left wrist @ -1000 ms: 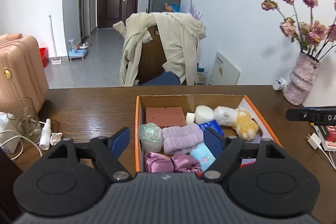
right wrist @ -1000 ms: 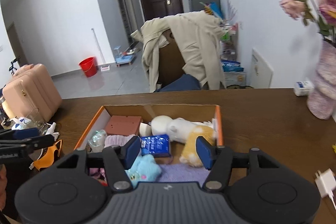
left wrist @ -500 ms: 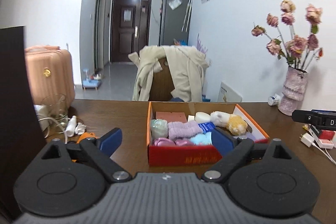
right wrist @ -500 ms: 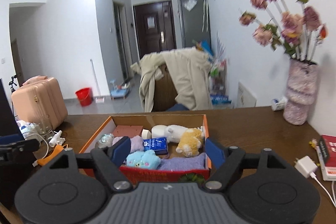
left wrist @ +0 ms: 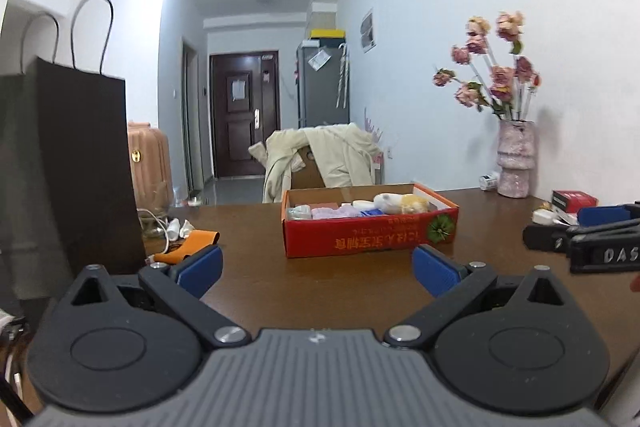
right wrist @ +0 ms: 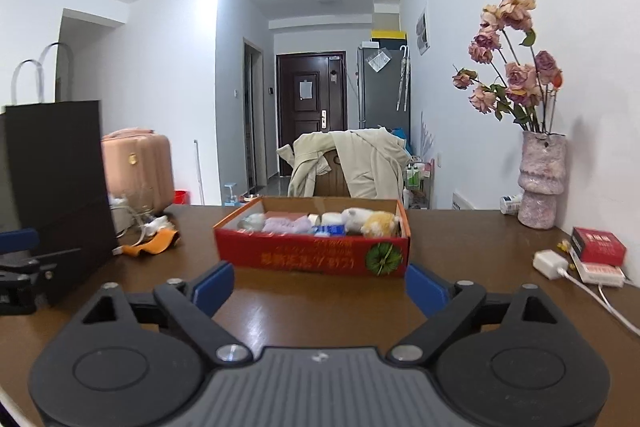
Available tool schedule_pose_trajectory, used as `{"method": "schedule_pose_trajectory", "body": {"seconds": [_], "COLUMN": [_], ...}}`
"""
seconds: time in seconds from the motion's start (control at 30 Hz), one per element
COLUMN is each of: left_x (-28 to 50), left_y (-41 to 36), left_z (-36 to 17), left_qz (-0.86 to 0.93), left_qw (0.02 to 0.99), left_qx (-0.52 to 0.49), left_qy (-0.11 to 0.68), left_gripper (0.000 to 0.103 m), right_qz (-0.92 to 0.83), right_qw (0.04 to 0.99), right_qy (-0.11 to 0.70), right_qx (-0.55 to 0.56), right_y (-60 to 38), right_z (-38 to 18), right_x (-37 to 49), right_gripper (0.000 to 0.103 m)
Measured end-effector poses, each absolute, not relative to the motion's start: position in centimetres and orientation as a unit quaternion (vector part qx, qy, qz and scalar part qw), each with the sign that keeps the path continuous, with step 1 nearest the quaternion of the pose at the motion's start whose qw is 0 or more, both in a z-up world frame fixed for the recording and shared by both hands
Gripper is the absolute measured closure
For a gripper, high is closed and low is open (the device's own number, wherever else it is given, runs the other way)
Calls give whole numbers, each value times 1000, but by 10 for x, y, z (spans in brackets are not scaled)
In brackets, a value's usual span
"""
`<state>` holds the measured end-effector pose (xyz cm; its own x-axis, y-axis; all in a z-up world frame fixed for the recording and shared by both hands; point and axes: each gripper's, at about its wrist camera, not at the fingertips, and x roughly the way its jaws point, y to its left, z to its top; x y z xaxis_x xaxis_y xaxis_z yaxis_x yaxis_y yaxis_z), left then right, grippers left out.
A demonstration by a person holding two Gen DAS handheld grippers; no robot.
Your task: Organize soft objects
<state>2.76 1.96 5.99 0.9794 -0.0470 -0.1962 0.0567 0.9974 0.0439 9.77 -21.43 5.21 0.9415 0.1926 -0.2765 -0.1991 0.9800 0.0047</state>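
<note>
left gripper (left wrist: 318,267) jaws wide, just been opening, empty | right gripper (right wrist: 319,285) same, empty | red box (right wrist: 316,257) mid-table (right wrist: 460,291), ahead of both | soft objects (right wrist: 320,221) inside, mostly hidden behind front wall, blurred | black bag (left wrist: 68,167) cut off at left

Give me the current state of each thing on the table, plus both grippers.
Left gripper: jaws wide, empty, just been opening.
Right gripper: jaws wide, empty, just been opening.
Red box: open-topped, filled with soft items.
Paper bag: upright.
Vase: upright, holding flowers.
Door: closed.
</note>
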Motion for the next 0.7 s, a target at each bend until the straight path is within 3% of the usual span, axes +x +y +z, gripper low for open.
{"method": "schedule_pose_trajectory", "body": {"seconds": [0.23, 0.7], "left_x": [-3, 2], "left_y": [13, 18], "left_z": [54, 57], "left_qz": [-23, -17], "left_qw": [994, 994], "left_qx": [23, 16], "left_qy": [104, 105], "left_gripper": [0, 0], "right_qz": [76, 97], "right_qw": [986, 983], "right_qy": [147, 158], "right_qx": [-13, -6], "right_y": [-198, -196], "right_z": [28, 29], "right_x": [25, 32], "right_gripper": [10, 9]}}
